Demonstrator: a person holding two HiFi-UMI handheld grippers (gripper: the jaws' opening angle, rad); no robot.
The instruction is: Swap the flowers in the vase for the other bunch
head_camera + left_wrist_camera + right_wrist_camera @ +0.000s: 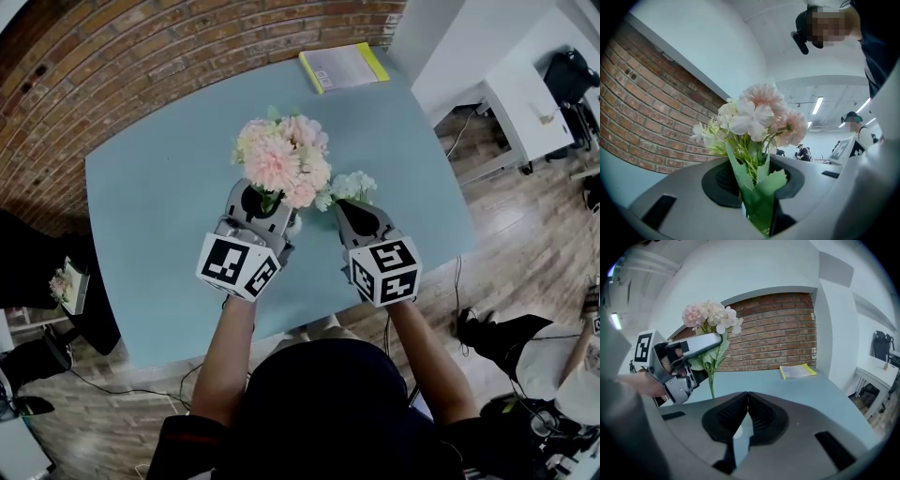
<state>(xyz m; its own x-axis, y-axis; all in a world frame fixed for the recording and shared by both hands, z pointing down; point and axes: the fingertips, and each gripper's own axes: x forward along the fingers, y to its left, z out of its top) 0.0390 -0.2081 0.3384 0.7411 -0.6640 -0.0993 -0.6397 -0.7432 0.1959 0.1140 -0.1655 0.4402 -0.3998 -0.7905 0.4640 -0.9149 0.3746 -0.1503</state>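
Blue table (pixel 150 216): left tool (pixel 263 201) clamped on pink bunch (pixel 281 159) stems; right tool (pixel 349 211) closed, empty, beside it

Pale blue, round-cornered table top (pixel 150 206) beneath my left gripper (pixel 258 199) and right gripper (pixel 345 208), flat yellow-edged paper booklet (pixel 343 67) at its far edge, well ahead of my right gripper, small white flower bunch (pixel 349 186) lying just past that gripper's tip.

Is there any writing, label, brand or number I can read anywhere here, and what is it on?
No text here can be read.
Yellow booklet: there is print on its grey cover, but it is too small to read.
Marker cubes: black-and-white square patterns only, not letters or numbers.
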